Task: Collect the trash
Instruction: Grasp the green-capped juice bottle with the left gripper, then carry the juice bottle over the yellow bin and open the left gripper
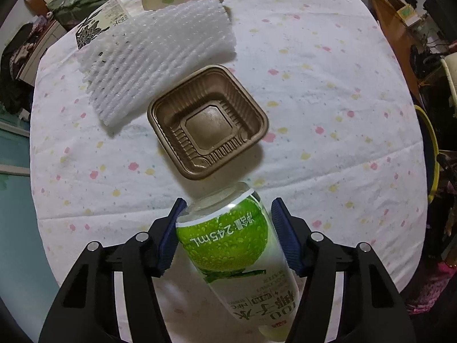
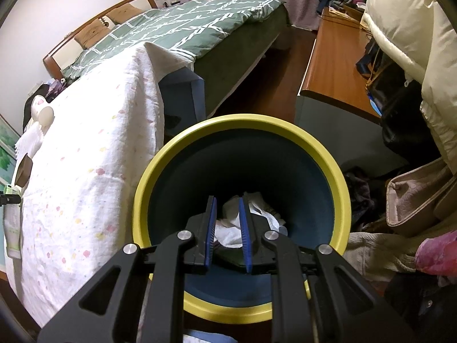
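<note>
Down between the left tool's (image 1: 227, 235) blue pads (image 1: 168, 238) lies a clear plastic bottle with a green label (image 1: 228, 245), base toward the brown square plastic tray (image 1: 208, 124) on the cloth-covered surface (image 1: 328, 131); whether both pads press it is unclear. Only the right view shows the yellow-rimmed blue bin (image 2: 341, 188), beneath the right tool (image 2: 227, 230), narrowed and empty.

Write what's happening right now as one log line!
task: collect trash | left tool: around bottle on table, grip unclear | right tool: nearly shut, empty, above bin | bin: holds white trash
</note>
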### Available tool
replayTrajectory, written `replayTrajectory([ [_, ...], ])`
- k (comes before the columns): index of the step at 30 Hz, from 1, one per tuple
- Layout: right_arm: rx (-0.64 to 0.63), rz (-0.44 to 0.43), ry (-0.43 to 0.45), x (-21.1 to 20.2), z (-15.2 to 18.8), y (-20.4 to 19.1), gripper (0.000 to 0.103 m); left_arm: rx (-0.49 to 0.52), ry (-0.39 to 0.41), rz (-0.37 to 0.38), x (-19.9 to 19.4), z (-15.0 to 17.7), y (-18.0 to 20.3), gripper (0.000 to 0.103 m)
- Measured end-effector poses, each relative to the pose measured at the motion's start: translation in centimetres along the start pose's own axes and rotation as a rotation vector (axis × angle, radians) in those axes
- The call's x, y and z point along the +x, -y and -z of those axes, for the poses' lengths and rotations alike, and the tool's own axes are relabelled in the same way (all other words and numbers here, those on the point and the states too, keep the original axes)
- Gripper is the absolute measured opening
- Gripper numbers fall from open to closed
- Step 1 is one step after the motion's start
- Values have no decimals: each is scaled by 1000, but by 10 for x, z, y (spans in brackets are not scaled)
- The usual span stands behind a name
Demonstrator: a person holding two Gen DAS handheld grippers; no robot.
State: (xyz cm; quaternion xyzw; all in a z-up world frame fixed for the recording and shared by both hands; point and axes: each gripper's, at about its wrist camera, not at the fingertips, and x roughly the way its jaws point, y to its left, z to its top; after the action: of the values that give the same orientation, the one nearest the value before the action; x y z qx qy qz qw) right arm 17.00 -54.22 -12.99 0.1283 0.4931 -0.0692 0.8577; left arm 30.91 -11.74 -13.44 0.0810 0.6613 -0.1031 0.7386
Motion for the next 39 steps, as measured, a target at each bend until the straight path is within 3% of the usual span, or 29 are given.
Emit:
replayTrajectory([
  [6, -9, -8, 11, -6, 2, -3, 16, 29, 124, 55, -40, 11, 9, 57],
  [10, -14, -17, 30, -15, 3, -5, 16, 66, 311, 114, -88, 34, 19, 55],
  [15, -24, -32, 56, -27, 6, -12, 16, 188, 561, 75, -126, 88, 57, 55],
  [20, -46, -42, 73, -37, 10, -23, 16, 240, 632, 97, -119, 115, 86, 55],
  [23, -54, -41, 76, -41, 13, -26, 16, 250, 694, 74, -120, 118, 93, 54],
  [32, -30, -35, 100, -55, 26, -12, 16, 311, 734, 62, -118, 103, 113, 54],
  [39, -9, -41, 122, -64, 40, 2, 16, 391, 766, 96, -131, 89, 151, 53],
])
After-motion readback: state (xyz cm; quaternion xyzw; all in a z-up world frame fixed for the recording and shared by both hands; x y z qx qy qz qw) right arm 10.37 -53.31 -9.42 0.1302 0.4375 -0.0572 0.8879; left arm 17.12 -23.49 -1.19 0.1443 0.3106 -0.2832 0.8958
